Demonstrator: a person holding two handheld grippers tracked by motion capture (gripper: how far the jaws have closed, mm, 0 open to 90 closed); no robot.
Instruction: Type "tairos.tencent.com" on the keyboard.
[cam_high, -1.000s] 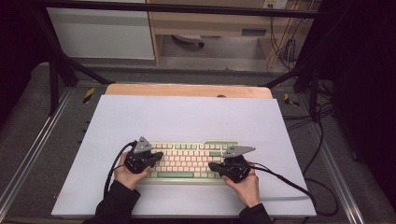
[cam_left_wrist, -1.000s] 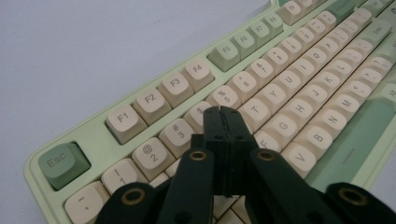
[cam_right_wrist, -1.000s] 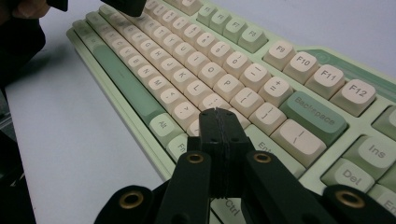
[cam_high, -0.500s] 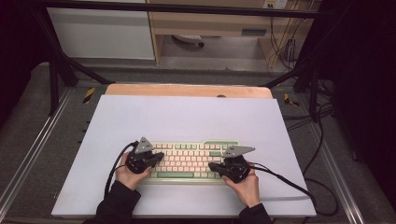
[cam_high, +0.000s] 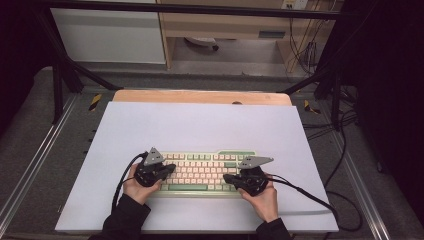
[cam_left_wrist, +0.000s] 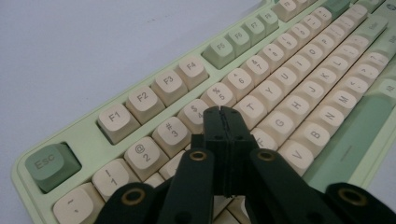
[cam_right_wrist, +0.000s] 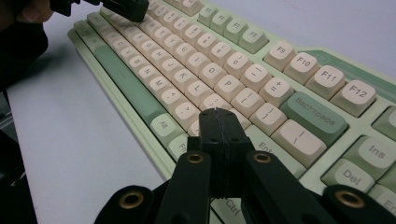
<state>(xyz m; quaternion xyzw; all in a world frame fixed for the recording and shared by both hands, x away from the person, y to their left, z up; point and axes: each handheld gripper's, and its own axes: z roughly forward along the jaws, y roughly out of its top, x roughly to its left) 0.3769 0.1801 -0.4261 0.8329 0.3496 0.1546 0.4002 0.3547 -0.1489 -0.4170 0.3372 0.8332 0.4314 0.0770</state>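
While the green-and-cream keyboard lies at the near middle of the table, my left gripper and right gripper poise over its two ends, fingers pressed together, holding nothing.

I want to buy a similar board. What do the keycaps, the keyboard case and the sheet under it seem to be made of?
Keycaps: probably matte plastic, cream and sage green, with rounded tops, a soft sheen and printed legends. Keyboard case: likely smooth pale-green plastic, with a moulded, even rim. Sheet: a flat, matte, pale lavender surface, perhaps paper, foam board or a mat; the pictures cannot settle which.
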